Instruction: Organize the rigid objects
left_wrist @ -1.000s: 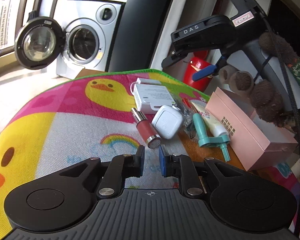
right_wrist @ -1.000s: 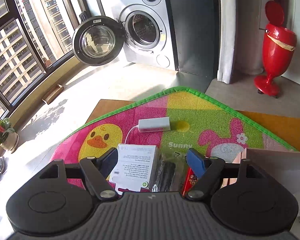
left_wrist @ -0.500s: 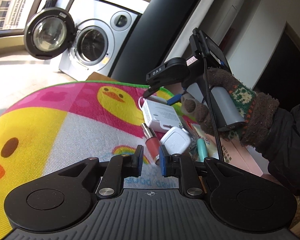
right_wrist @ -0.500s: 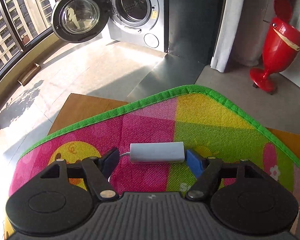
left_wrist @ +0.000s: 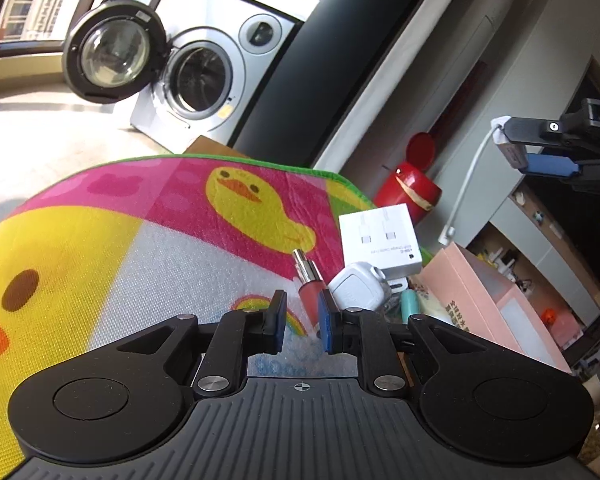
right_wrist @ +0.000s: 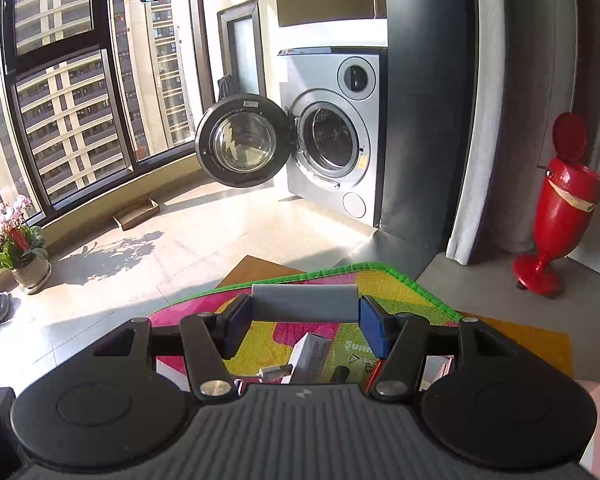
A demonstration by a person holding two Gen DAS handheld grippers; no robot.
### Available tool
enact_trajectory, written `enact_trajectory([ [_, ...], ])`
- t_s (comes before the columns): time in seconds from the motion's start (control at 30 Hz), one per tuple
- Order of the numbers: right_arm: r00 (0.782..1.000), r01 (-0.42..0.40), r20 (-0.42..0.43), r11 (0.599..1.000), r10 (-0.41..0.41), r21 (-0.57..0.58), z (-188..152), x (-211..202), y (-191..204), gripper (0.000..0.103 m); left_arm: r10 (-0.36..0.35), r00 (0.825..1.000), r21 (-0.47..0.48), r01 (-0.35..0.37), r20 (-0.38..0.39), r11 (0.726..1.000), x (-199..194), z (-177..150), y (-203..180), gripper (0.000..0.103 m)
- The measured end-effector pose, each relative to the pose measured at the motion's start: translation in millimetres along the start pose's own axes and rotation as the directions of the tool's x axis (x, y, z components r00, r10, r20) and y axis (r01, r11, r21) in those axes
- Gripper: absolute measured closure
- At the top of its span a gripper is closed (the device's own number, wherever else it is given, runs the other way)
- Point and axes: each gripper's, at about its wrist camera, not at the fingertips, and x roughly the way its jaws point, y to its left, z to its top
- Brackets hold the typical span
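My right gripper (right_wrist: 305,320) is shut on a white adapter (right_wrist: 305,303) and holds it in the air above the mat; in the left wrist view the adapter (left_wrist: 500,136) hangs at the upper right with its cable (left_wrist: 466,188) dangling. My left gripper (left_wrist: 302,322) is nearly shut and empty, low over the duck play mat (left_wrist: 140,248). Just ahead of it lie a pink lip gloss tube (left_wrist: 310,286), a white charger (left_wrist: 358,290), a white cable box (left_wrist: 380,238) and a teal item (left_wrist: 410,306). An open pink box (left_wrist: 496,304) stands to the right.
A washing machine (right_wrist: 332,140) with its door open stands behind the mat. A red bin (right_wrist: 560,208) stands on the floor to the right. A flower pot (right_wrist: 24,252) and a window are at the left. The mat's green edge (right_wrist: 340,270) lies over a wooden table.
My right gripper has closed on the white adapter and lifted it off the mat, up and to the right. My left gripper has stayed low by the lip gloss tube.
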Motion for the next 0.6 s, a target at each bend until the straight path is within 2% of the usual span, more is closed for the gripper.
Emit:
enact_trajectory([
  [0.13, 0.998, 0.008, 0.058, 0.998, -0.005, -0.06, -36, -71, -4, 0.045, -0.006, 1.0, 0.052, 0.006, 0.001, 0.999, 6, 13, -13, 0.084],
  [0.27, 1.0, -0.011, 0.029, 0.998, 0.012, -0.056, -80, -111, -16, 0.045, -0.019, 1.0, 0.057, 0.02, -0.01, 0.998, 24, 28, -24, 0.084],
  [0.43, 0.999, 0.022, -0.033, 0.997, -0.025, -0.074, -146, -126, -21, 0.045, -0.019, 0.996, 0.024, 0.021, -0.088, 0.999, 62, 37, -29, 0.084],
  [0.5, 0.998, 0.045, -0.046, 0.996, -0.049, -0.08, -167, -128, -22, 0.045, -0.013, 0.995, 0.06, 0.019, -0.101, 0.998, 69, 33, -36, 0.084],
  [0.6, 0.996, 0.068, -0.061, 0.995, -0.072, -0.073, -191, -127, -27, 0.045, -0.054, 0.989, 0.135, 0.073, -0.138, 0.988, 67, 24, -52, 0.084],
])
